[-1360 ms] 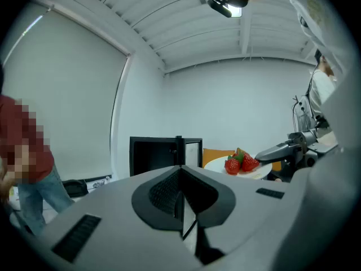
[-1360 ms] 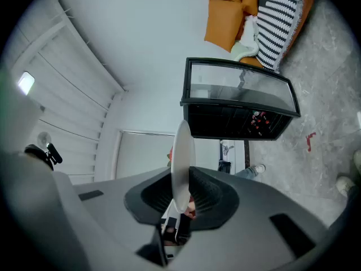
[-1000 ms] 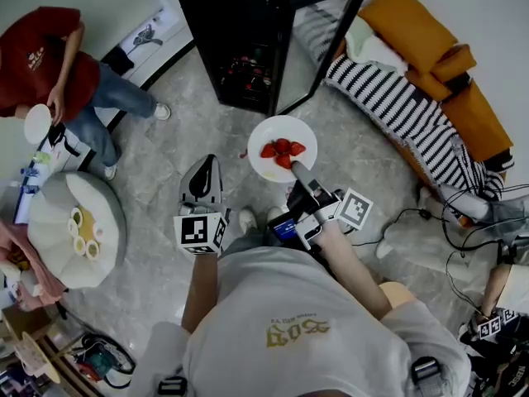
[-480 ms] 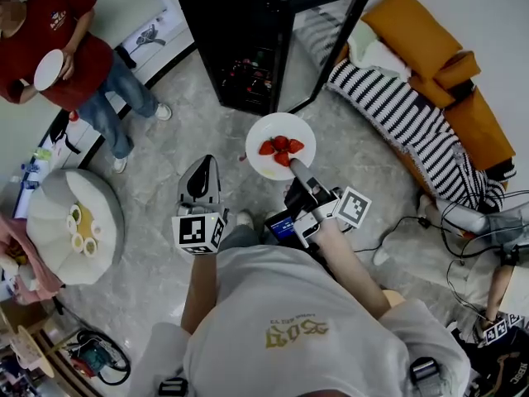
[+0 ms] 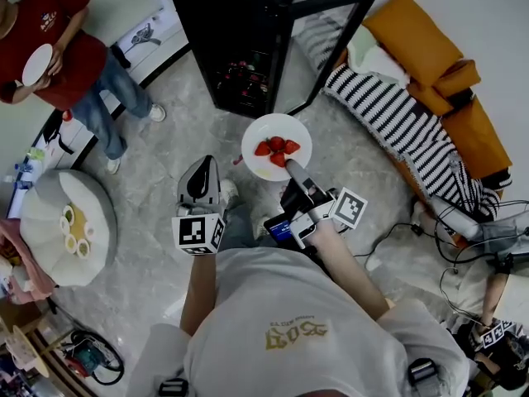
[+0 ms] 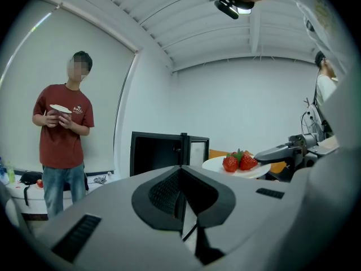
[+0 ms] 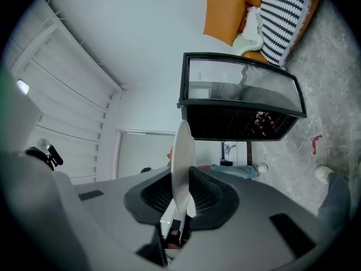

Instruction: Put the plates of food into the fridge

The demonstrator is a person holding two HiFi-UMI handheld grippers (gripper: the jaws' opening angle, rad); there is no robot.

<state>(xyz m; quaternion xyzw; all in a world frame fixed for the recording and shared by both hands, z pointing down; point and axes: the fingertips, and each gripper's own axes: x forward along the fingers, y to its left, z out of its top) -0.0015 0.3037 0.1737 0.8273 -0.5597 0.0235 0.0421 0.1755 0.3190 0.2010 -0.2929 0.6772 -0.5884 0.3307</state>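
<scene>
My right gripper (image 5: 291, 172) is shut on the near rim of a white plate (image 5: 258, 165) that carries several strawberries (image 5: 275, 147). The plate hangs level over the floor, short of the small black fridge (image 5: 235, 31), whose glass door (image 5: 318, 44) stands open to the right. In the right gripper view the plate (image 7: 182, 168) shows edge-on between the jaws, with the fridge (image 7: 240, 117) beyond. My left gripper (image 5: 201, 179) is shut and holds nothing, to the left of the plate. The left gripper view shows the plate of strawberries (image 6: 237, 162) and the fridge (image 6: 155, 154).
A person in a red shirt (image 5: 54, 52) stands at the left with a white dish. A round pouf (image 5: 58, 226) holds a yellow plate of food. An orange sofa (image 5: 438, 64) with a striped blanket (image 5: 397, 114) lies at the right. Cables (image 5: 463, 246) trail on the floor.
The plate and my right gripper have drifted slightly left and toward the fridge. The person in red has shifted further to the upper left. My left gripper has hardly moved.
</scene>
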